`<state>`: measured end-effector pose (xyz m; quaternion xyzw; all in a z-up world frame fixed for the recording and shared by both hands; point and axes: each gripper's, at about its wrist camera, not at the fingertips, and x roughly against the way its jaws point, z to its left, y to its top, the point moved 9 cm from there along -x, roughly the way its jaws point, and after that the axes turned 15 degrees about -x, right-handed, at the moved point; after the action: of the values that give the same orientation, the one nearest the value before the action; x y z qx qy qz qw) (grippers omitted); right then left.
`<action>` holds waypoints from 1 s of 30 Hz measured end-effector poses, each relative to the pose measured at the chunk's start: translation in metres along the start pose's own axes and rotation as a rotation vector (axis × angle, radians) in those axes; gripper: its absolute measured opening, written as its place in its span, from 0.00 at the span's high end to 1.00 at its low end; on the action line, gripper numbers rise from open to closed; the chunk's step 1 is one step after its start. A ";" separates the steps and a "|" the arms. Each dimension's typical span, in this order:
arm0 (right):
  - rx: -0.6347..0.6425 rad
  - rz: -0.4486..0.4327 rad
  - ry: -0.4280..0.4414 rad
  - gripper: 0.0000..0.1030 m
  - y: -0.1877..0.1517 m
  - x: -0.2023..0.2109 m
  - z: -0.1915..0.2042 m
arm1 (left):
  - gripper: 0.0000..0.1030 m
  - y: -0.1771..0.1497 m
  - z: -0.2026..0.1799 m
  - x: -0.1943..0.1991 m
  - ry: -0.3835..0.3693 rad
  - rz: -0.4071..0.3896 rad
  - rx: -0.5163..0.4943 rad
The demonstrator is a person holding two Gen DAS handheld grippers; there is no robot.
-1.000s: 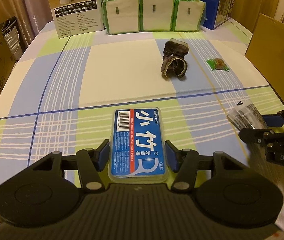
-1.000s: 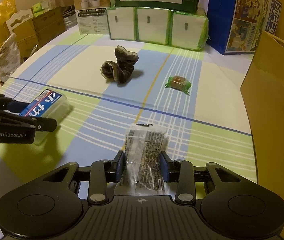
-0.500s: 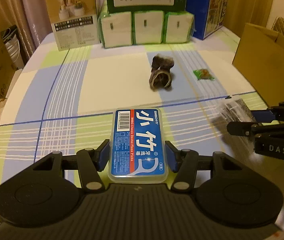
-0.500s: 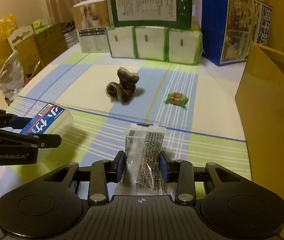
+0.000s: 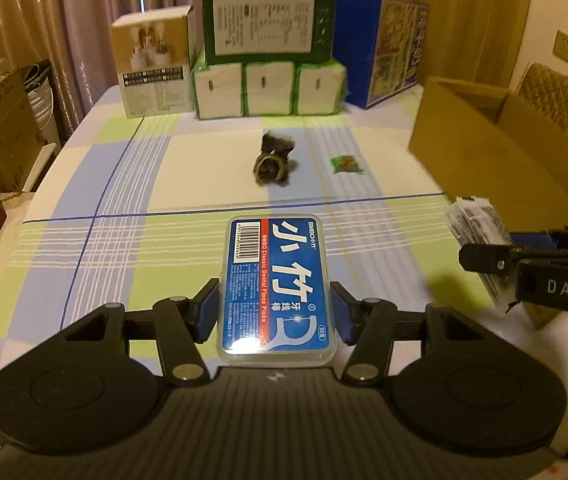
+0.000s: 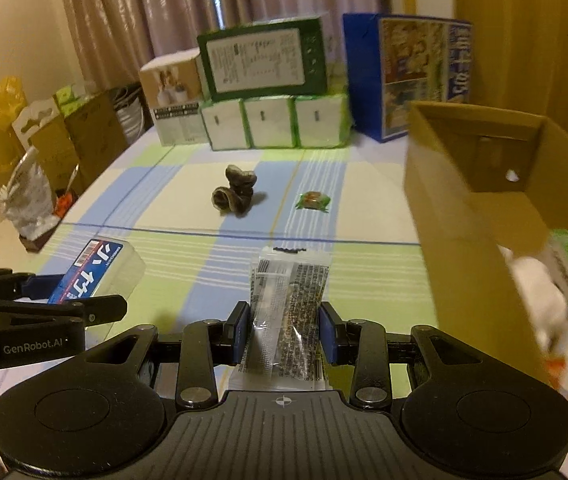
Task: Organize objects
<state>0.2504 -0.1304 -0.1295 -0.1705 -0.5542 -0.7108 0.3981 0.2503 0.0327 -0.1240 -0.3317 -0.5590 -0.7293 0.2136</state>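
**While both claws carry a load, 2 small things wait on the cloth**

Because it is rigid clear plastic, the floss pick box [image 5: 275,286] in the left claw [image 5: 275,312] should handle as a light, stiff and rather smooth thing. The blue pads press on its 2 long sides near the rear end, a sensible hold, though a slack grip could let it slide. Its long axis runs straight forward, away from the camera, label up, and it hangs above the worktop [image 5: 131,240].

The right claw [image 6: 284,334] is clenched on a thin clear sachet [image 6: 290,312] with dark contents. I judge this one very light, soft and crinkly; it will bend, so the hold low on its body is safer than at an edge. It also points forward, its sealed end far from the camera.

To the right stands the open cardboard box [image 6: 464,216], probably the goal, with some white and green packs already inside.

Farther out lie the dark rolled socks [image 5: 271,160], soft and easy to squeeze anywhere, their open cuff facing the cameras, and a small green candy [image 5: 347,164], lying crosswise.

At the far edge stand the stacked cartons [image 5: 265,68].
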 end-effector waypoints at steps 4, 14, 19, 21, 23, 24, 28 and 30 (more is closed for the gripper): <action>-0.014 -0.034 -0.002 0.67 -0.002 0.042 -0.003 | 0.50 0.004 -0.019 0.036 0.004 -0.028 -0.003; -0.013 -0.098 -0.039 0.67 -0.017 0.132 -0.023 | 0.50 0.002 -0.068 0.104 -0.035 -0.059 0.027; -0.018 -0.114 -0.068 0.67 -0.027 0.165 -0.041 | 0.50 0.005 -0.091 0.131 -0.042 -0.084 0.017; -0.017 -0.121 -0.076 0.67 -0.029 0.175 -0.047 | 0.50 0.006 -0.099 0.141 -0.047 -0.096 0.016; -0.016 -0.127 -0.081 0.67 -0.031 0.186 -0.051 | 0.50 0.008 -0.107 0.150 -0.051 -0.108 0.008; -0.015 -0.129 -0.083 0.67 -0.031 0.190 -0.054 | 0.50 0.008 -0.110 0.152 -0.052 -0.113 0.003; -0.020 -0.136 -0.096 0.67 -0.031 0.204 -0.067 | 0.50 0.009 -0.126 0.159 -0.067 -0.117 -0.003; -0.026 -0.139 -0.105 0.67 -0.031 0.209 -0.076 | 0.50 0.010 -0.133 0.160 -0.077 -0.115 -0.010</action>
<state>0.1117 -0.2772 -0.0312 -0.1738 -0.5755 -0.7341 0.3158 0.1142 -0.0881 -0.0229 -0.3281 -0.5812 -0.7298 0.1480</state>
